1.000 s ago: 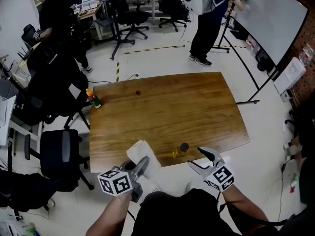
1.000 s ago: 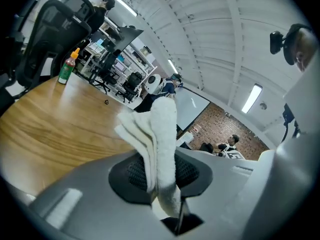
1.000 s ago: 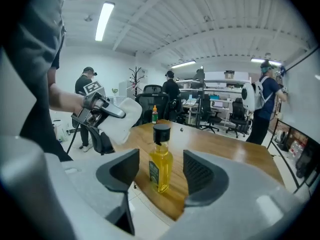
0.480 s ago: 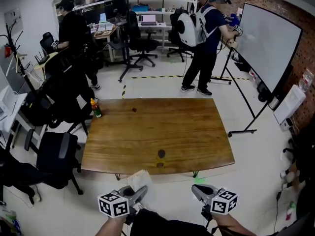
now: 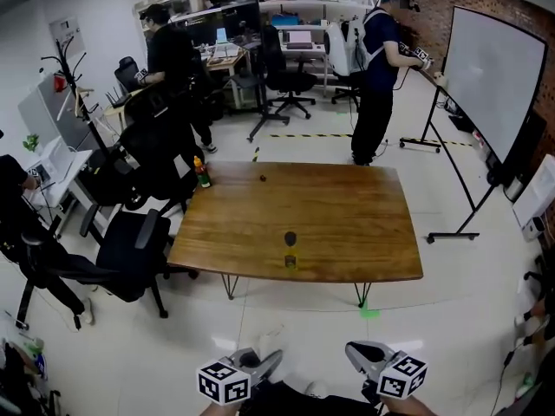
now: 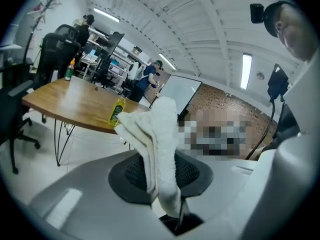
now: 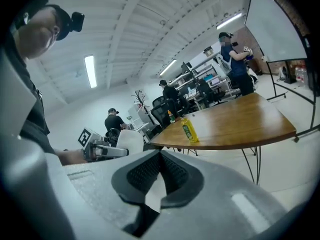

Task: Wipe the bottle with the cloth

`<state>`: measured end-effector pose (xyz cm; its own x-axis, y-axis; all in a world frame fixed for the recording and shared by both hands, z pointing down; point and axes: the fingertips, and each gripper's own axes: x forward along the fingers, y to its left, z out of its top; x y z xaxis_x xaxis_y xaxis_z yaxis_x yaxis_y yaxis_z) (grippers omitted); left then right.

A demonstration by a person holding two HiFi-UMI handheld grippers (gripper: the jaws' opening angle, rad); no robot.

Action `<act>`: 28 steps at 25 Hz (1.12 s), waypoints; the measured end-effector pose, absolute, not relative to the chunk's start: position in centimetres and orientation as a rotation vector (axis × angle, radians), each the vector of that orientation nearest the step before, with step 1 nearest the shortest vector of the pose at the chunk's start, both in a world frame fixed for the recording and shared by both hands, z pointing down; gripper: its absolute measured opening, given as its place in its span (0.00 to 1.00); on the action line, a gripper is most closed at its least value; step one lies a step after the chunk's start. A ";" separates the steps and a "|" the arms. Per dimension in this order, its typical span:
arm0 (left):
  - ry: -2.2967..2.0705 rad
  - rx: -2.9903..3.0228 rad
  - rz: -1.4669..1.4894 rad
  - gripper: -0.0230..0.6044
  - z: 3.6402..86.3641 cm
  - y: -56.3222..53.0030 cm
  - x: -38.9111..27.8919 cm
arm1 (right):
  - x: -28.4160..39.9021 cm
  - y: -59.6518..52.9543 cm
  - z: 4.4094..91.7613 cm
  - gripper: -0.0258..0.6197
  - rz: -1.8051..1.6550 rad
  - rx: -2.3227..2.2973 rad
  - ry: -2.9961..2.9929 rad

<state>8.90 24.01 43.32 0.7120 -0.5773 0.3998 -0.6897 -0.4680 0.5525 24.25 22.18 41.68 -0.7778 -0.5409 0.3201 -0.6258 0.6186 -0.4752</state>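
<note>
1. The wooden counter (image 5: pixel 347 224) now sits in the middle of the head view, well apart from both grippers at the bottom edge. A second ago its near edge lay right under them, so the person has stepped back.
2. The yellow plastic bottle with a dark cap (image 5: pixel 290 258) stands upright on the counter, near the front edge, just below the frame's centre. Nothing touches it. It kept its place on the counter while the person moved off.
3. The left gripper (image 5: pixel 270 356), at the lower left, has its fingers clenched on the folded white terry cloth (image 6: pixel 157 144). The cloth sticks up out of them, as it did before.
4. The right gripper (image 5: pixel 354 349), at the lower right, has its fingers pressed together with nothing between them. A second ago they were spread wide beside the bottle.
5. A small green bottle with an orange cap (image 5: pixel 202 173) stands at the counter's far left corner, well apart from the yellow one.
6. My reading: cloth and bottle are too far apart for any wiping. The person would have to come back to the counter and open the right fingers to steady the bottle.
</note>
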 end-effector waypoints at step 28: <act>-0.664 2.284 0.270 0.21 41.5 21.8 0.9 | 15.5 23.2 42.6 0.05 0.910 1.315 -2.569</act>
<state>0.95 21.82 41.45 0.8447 -0.3819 0.3749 -0.5352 -0.6001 0.5945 15.50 23.18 42.56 -0.6168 -0.7009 0.3581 -0.7700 0.4432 -0.4589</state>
